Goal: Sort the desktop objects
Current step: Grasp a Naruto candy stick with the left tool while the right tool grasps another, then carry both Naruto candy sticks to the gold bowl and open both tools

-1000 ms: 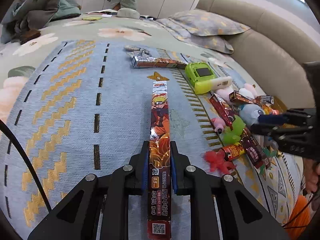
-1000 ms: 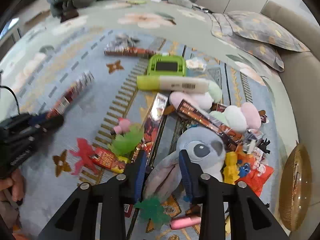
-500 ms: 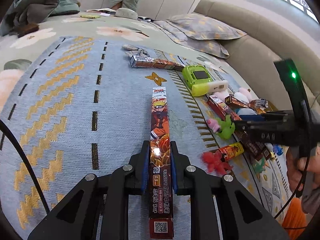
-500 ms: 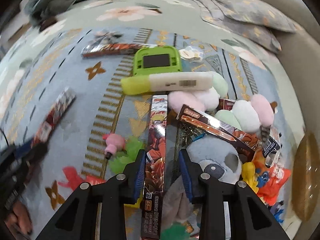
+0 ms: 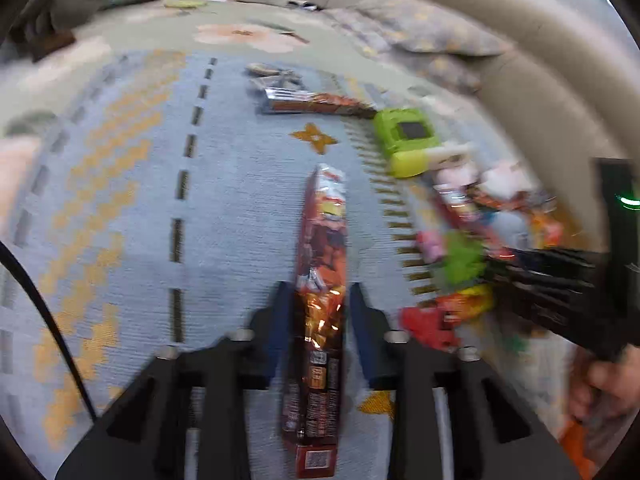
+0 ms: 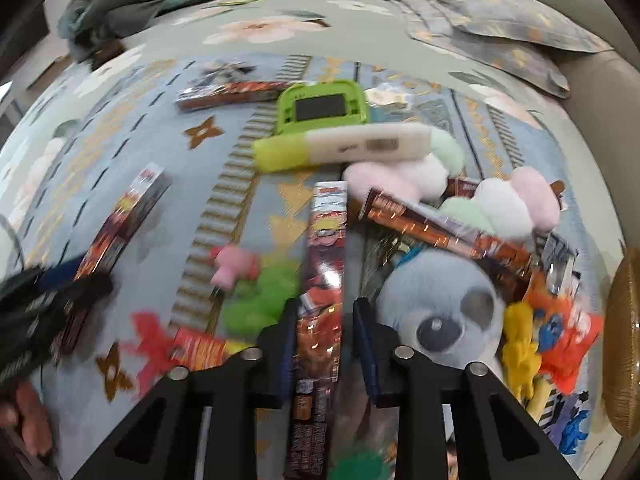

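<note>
Card boxes (image 5: 320, 280) amid scattered toys (image 6: 440, 312)

Two long, glossy red-orange card boxes in play. One box (image 5: 320, 280) lies flat and lengthwise on the blue woven mat, alone on open cloth, its QR-code end nearest the camera. The second box (image 6: 324, 288) lies lengthwise at the edge of the toy heap, green toy (image 6: 260, 296) on its left, grey plush (image 6: 440, 312) on its right. A third box (image 6: 232, 94) rests crosswise farther back, beside the green gadget (image 6: 320, 106).

2 close, downward views; shared rug (image 5: 120, 208)
</note>
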`<state>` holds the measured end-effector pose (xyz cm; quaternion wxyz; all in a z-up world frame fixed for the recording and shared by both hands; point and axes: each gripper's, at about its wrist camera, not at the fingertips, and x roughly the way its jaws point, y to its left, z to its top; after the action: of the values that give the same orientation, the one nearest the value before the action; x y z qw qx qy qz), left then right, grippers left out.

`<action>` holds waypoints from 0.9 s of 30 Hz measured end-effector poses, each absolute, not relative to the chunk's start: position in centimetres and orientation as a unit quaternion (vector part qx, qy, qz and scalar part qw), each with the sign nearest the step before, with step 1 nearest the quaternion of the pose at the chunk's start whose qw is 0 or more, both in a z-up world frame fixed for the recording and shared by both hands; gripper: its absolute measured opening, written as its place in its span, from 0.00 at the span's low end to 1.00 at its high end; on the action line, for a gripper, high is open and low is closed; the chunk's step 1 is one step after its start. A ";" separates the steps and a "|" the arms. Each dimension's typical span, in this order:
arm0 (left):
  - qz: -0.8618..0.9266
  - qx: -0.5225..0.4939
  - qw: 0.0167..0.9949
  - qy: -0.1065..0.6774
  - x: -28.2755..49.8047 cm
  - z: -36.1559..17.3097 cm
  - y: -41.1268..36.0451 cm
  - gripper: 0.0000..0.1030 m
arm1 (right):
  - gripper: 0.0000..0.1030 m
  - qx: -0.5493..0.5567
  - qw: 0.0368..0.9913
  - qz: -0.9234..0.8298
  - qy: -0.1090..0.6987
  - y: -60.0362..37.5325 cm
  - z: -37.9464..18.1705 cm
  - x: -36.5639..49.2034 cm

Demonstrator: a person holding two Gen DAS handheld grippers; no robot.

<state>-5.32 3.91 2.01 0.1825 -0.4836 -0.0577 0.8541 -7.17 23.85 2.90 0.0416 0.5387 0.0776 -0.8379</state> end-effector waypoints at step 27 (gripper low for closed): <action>0.881 -0.450 0.134 -0.046 7.0 1.3 -0.3 0.24 | 0.16 0.492 -0.052 -0.861 -0.120 39.8 1.8 16.9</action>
<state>6.97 -0.25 1.25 0.1341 -0.4505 -0.0460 0.8815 16.91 39.79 1.76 -0.0521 0.4922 -0.1196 -0.8607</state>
